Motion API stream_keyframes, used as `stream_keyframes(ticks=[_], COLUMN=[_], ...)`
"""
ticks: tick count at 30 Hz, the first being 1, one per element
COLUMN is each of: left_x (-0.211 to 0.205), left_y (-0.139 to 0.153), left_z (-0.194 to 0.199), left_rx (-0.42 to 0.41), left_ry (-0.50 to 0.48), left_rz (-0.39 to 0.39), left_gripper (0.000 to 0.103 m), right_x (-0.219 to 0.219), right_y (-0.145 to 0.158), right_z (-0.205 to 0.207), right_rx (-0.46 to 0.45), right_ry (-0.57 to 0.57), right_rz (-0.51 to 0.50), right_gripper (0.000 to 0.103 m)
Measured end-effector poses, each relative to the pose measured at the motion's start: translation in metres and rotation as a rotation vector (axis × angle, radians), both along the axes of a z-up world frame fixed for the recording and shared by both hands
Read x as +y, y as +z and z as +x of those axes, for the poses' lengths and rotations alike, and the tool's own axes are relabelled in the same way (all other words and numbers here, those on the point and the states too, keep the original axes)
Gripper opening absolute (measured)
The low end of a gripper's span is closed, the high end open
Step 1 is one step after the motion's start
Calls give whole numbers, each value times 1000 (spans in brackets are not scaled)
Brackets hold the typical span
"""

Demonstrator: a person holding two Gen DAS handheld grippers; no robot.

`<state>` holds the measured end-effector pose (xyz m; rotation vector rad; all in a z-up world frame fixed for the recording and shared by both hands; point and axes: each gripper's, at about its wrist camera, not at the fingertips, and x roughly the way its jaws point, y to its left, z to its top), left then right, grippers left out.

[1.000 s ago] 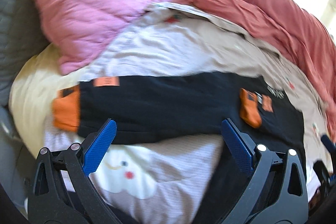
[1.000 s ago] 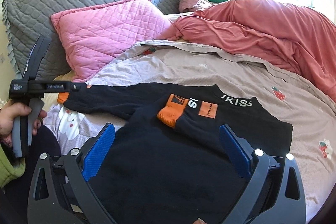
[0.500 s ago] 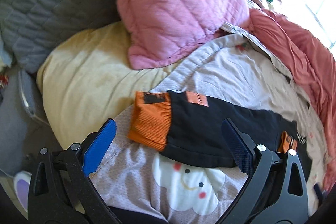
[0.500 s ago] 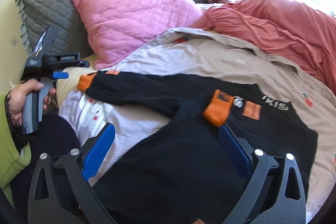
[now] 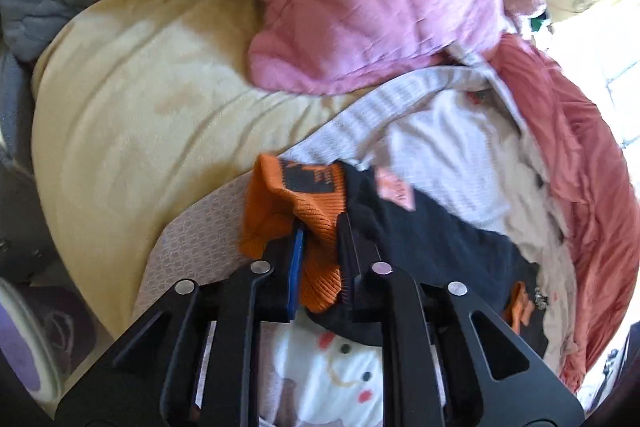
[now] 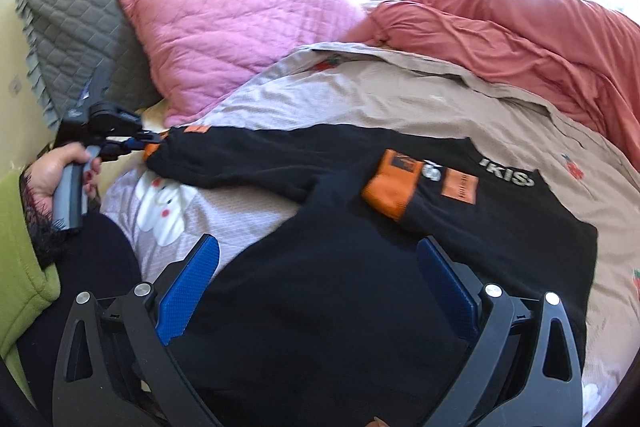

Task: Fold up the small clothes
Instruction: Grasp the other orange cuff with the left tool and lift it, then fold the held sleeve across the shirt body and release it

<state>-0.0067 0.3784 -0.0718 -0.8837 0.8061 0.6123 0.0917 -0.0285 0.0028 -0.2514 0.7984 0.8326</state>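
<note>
the black top (image 6: 360, 287) lies flat on the bed (image 6: 400, 95), one sleeve stretched out. the left tool (image 5: 320, 251) pinches that sleeve's orange cuff (image 5: 292, 211), likely to fold it inward. the right tool (image 6: 316, 287) hovers spread over the body.

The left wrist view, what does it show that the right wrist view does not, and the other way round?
Only the left wrist view shows the pinch up close: the left gripper shut on the orange cuff, and the yellow pillow in full.

Only the right wrist view shows the right gripper open above the black sweater, the person's left hand, and the white lettering.

Both show the sweater, the pink pillow and the red blanket.
</note>
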Motion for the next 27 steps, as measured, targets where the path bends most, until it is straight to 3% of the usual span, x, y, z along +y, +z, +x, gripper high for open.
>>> stream_keyframes(ticks=[7,11,15,20,27], left_x=[-41,-86,-140,-205,-256], left_y=[38,66,74,51,7], left_z=[17,55,98,150,178], left_rx=[-131,-180,-183,-131,-65], left_ry=[-133,-273,-425,-595,-759], left_rz=[86,125,155,152,97], left_gripper=[5,5,5,5,9], right_x=[-43,-66,-91,-114,-132], right_y=[-14,-24,-25,-27,-35], right_z=[28,43,59,73,82], right_rx=[28,40,58,74,104], right_ry=[-127,-191,-263,-326,-391], right_rz=[23,24,66,93,92], right_gripper=[99,99,99,99,99])
